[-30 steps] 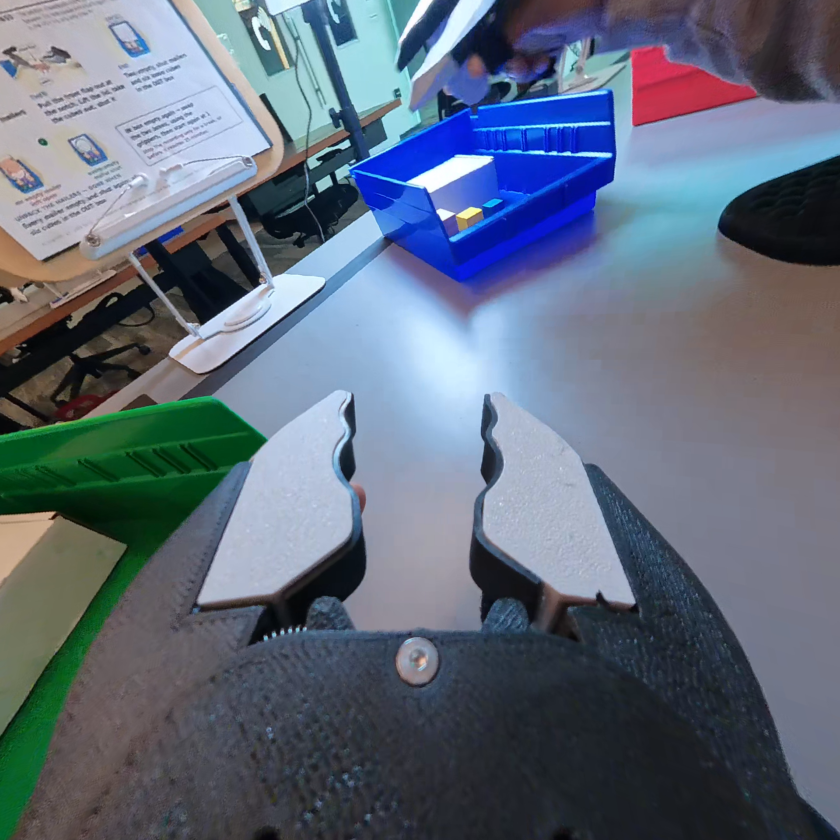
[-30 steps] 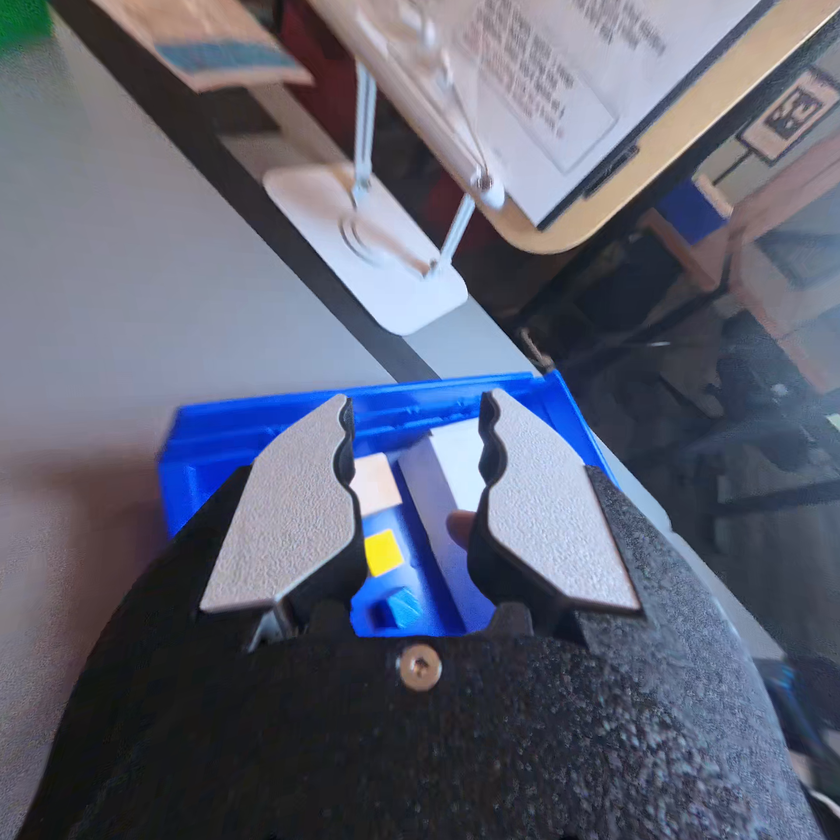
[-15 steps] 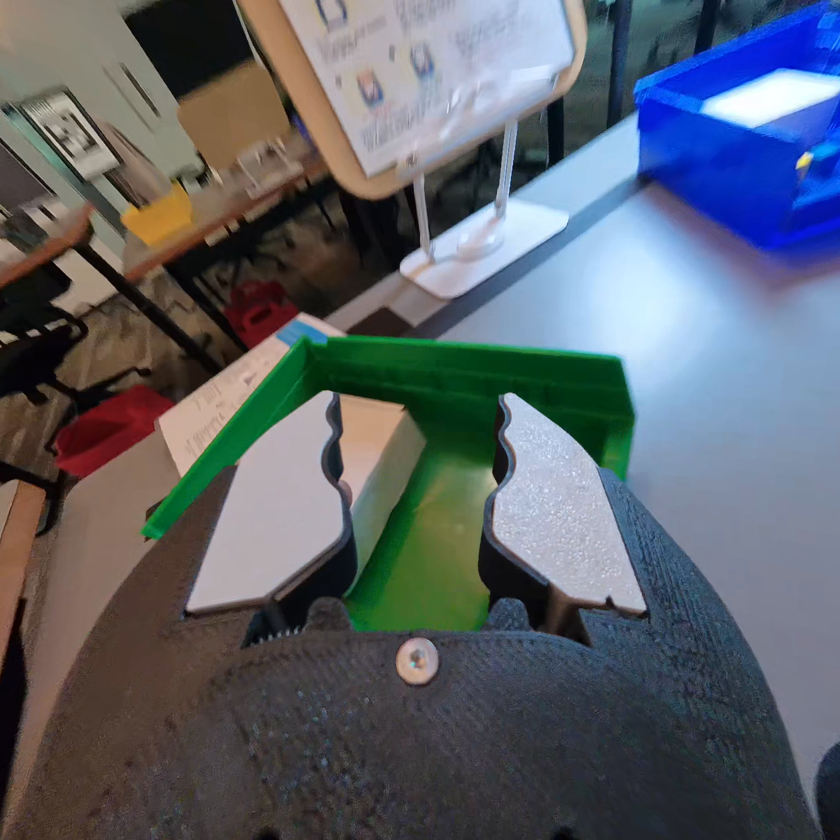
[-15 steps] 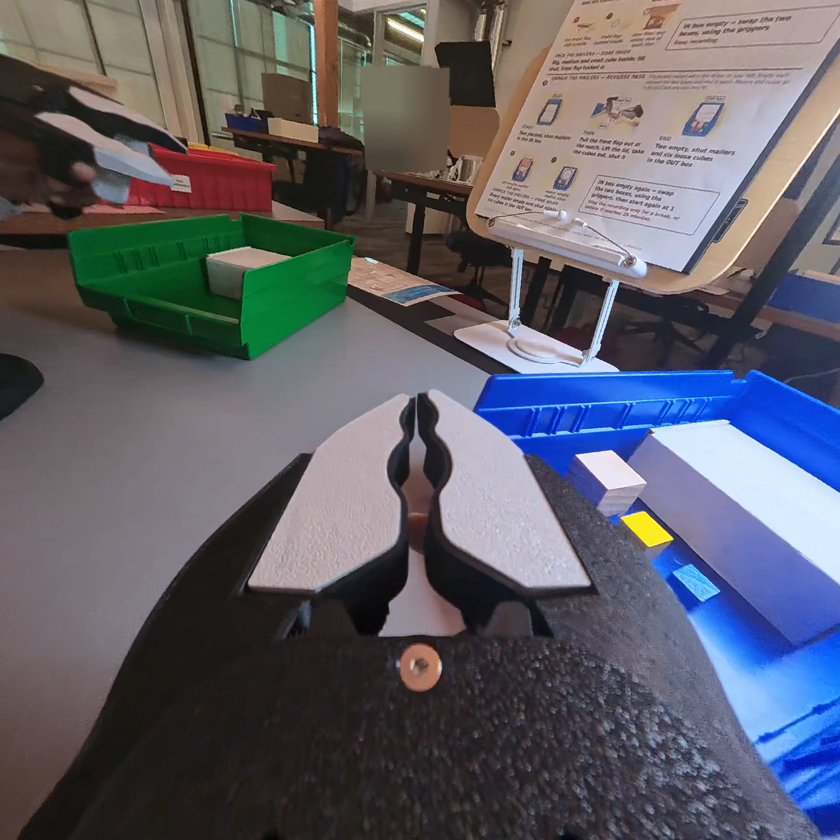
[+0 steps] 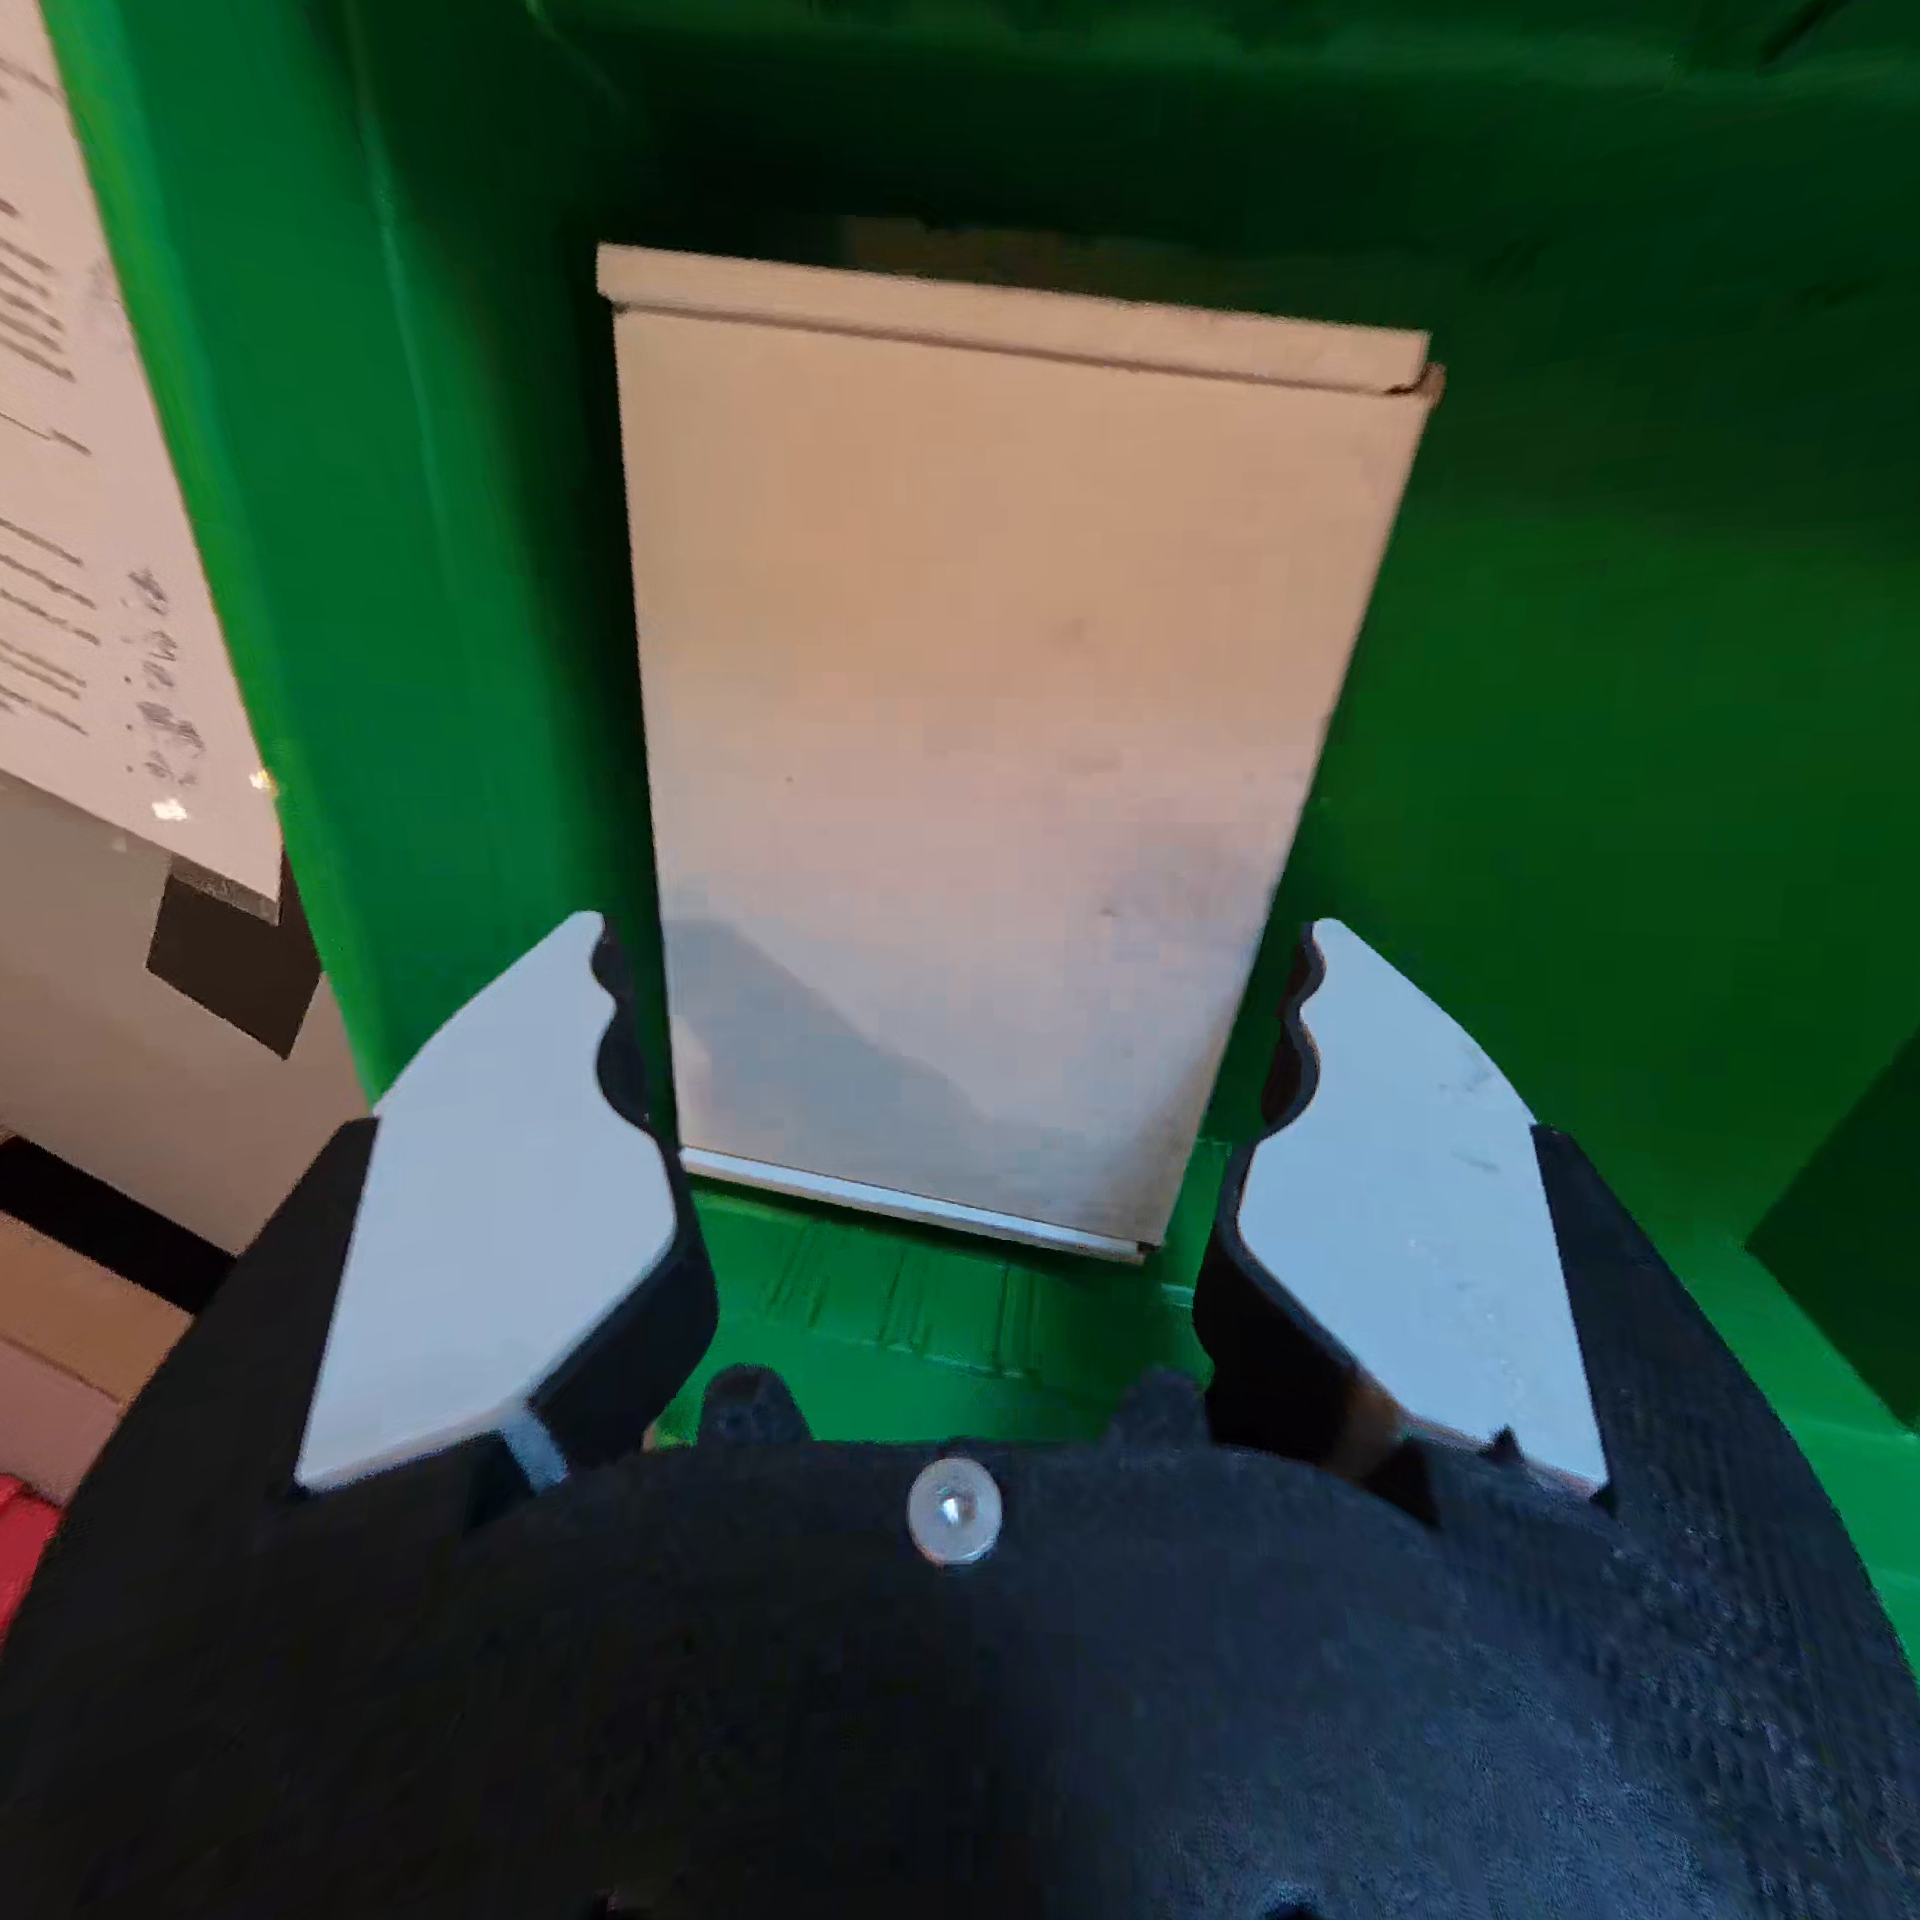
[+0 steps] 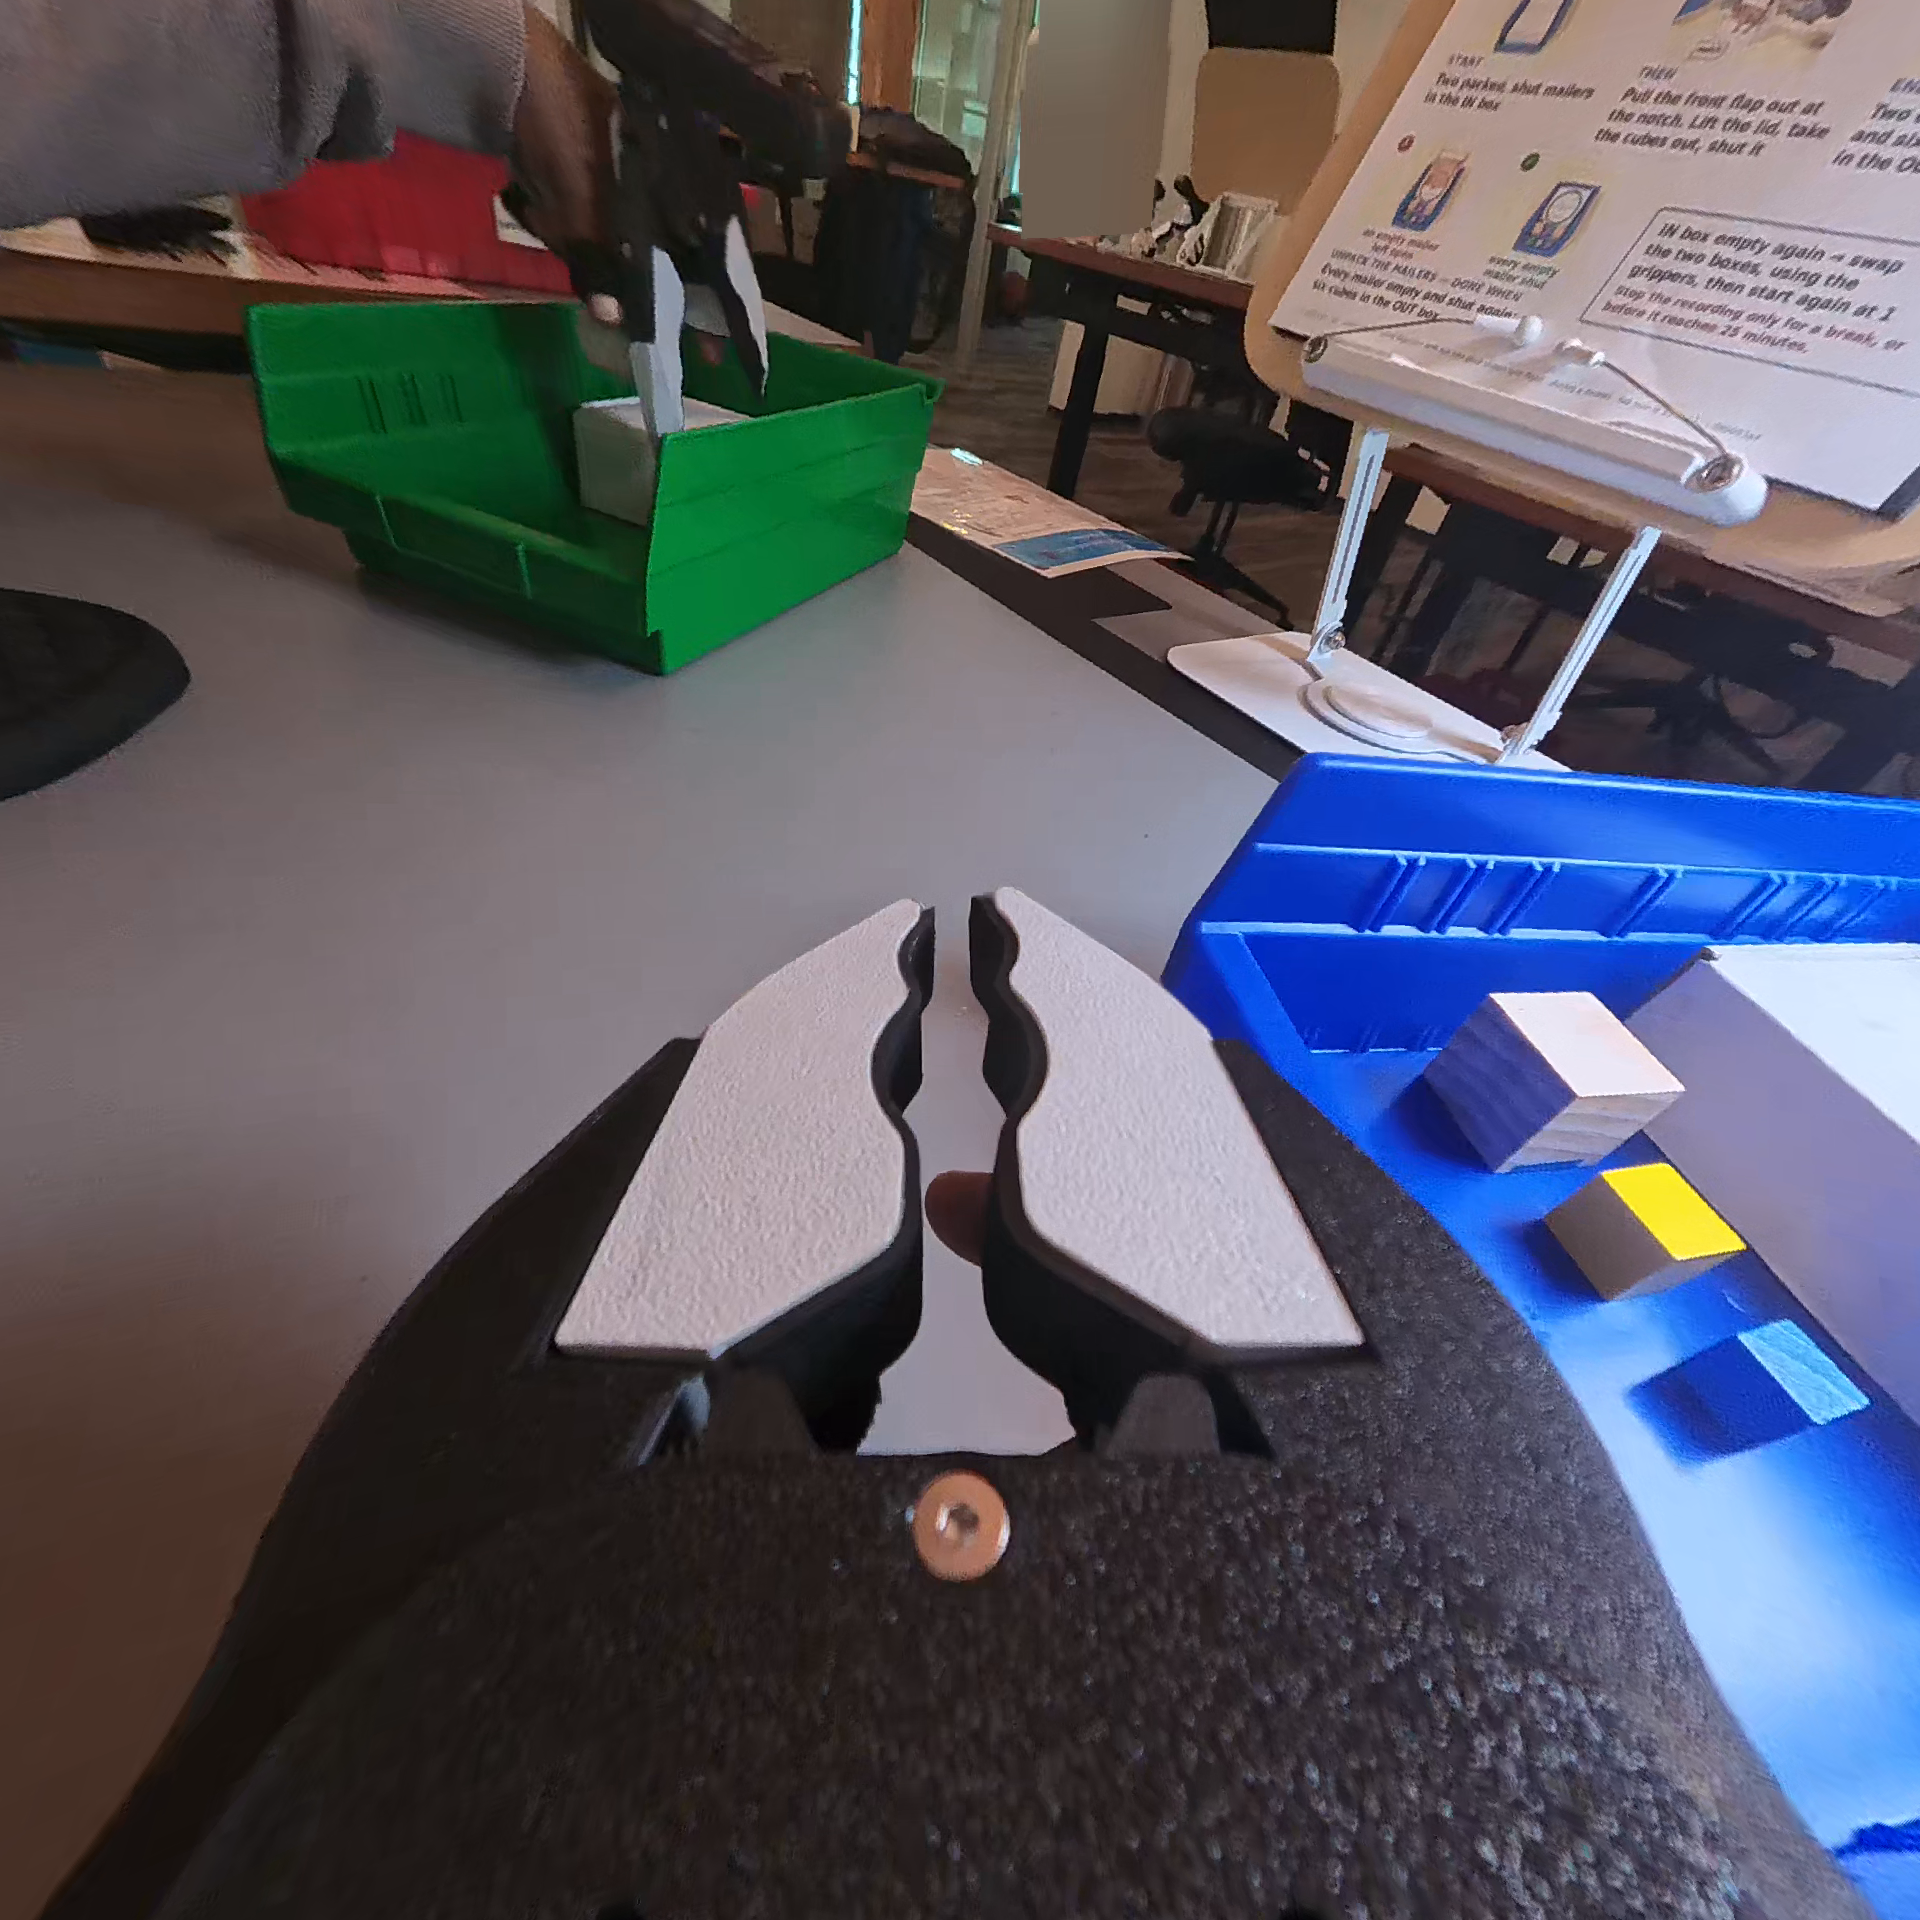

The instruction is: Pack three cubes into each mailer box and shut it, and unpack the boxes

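Both grippers look the same: chunky textured black plastic left gripper [image 5: 951,1039] and right gripper [image 6: 951,935], flat pale grey fingers [image 6: 769,1132] with wavy black inner edges, one silver screw [image 6: 958,1525] in the middle. Grey knit sleeve [image 6: 260,94].

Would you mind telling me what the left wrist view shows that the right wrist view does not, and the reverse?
Only the left wrist view shows the closed white cardboard mailer box from above, lid shut, between the open left tongs. Only the right wrist view shows the blue plastic bin holding a second white box, three loose cubes, the nearly shut, empty right tongs and the grey table. Both show the green plastic bin and its mailer.
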The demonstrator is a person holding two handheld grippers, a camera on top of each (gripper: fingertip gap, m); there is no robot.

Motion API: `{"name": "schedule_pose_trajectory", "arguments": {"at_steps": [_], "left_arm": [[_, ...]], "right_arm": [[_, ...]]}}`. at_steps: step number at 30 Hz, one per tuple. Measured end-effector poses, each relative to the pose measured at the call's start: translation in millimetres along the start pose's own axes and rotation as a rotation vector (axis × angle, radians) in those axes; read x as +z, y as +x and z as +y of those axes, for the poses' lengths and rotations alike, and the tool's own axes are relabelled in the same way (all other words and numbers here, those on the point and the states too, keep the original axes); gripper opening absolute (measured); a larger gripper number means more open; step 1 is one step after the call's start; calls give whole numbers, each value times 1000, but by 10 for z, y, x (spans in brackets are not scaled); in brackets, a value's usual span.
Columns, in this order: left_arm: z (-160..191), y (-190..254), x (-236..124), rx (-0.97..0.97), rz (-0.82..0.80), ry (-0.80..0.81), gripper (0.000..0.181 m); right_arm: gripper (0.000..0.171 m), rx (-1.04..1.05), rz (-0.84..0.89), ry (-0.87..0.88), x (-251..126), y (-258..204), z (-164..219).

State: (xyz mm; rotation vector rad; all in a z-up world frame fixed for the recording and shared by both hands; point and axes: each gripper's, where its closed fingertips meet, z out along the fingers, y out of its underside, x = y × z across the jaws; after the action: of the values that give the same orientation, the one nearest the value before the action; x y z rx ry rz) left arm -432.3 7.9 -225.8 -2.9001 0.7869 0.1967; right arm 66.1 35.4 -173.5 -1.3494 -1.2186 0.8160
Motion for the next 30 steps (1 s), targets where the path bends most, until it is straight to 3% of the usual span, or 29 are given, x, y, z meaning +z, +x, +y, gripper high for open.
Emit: {"name": "schedule_pose_trajectory", "arguments": {"at_steps": [5, 10, 14, 18, 21, 26, 30], "left_arm": [[41, -19, 179, 22, 54, -123, 122], [61, -63, 220, 141, -42, -198, 119], [61, 175, 160, 216, -2, -199, 118], [-6, 694, 33, 293, 96, -159, 118], [-3, 936, -3, 363, 75, -152, 118], [14, 1004, -36, 350, 58, -114, 118], [62, 884, -352, 331, 23, -104, 118]], "right_arm": [[6, 35, -31, -39, 49, -17, 113], [7, 13, -55, -64, 73, -80, 151], [7, -12, -57, -76, 71, -109, 161], [7, -19, -65, -70, 54, -137, 133], [6, -32, -72, -67, 45, -161, 116], [7, -46, -83, -74, 48, -203, 125], [6, -55, -69, -74, 25, -193, 125]]}}
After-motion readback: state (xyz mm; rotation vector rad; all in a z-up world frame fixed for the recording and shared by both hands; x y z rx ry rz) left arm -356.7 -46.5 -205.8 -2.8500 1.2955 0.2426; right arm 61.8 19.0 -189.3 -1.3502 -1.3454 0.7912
